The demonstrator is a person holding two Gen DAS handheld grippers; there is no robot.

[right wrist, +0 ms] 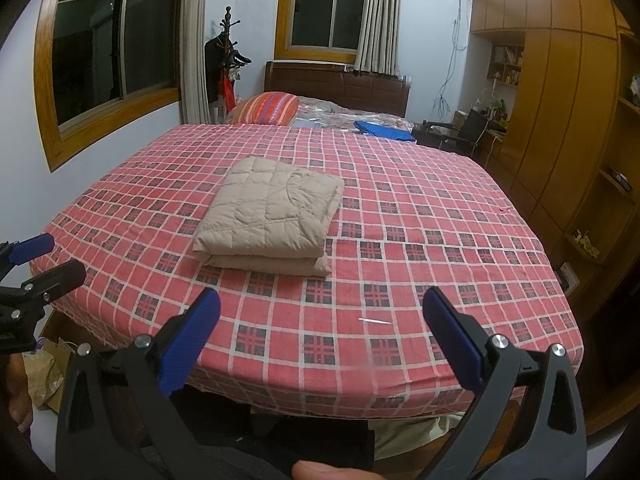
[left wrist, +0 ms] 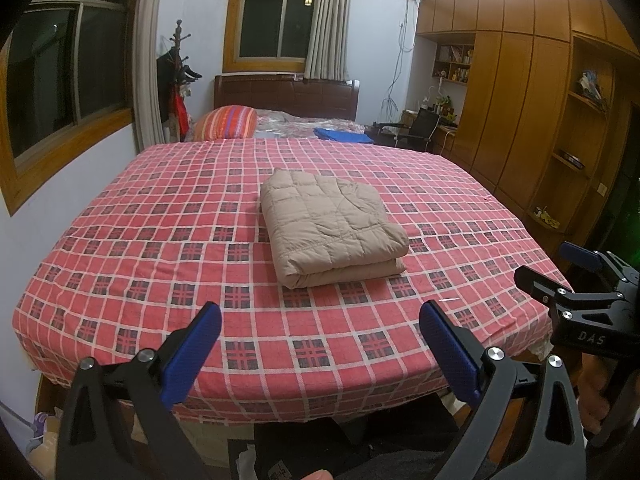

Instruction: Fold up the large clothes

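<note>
A beige quilted garment lies folded into a thick rectangle in the middle of the bed, on the red plaid sheet. My left gripper hangs open above the bed's near edge, well short of the garment, nothing between its blue pads. My right gripper is also open and empty, held back over the near edge. In the left wrist view the right gripper shows at the right edge; in the right wrist view the left gripper shows at the left edge.
A striped orange pillow and a blue cloth lie at the bed's far end by the headboard. A wooden wardrobe wall runs along the right, with a desk chair. A coat rack stands at the left wall.
</note>
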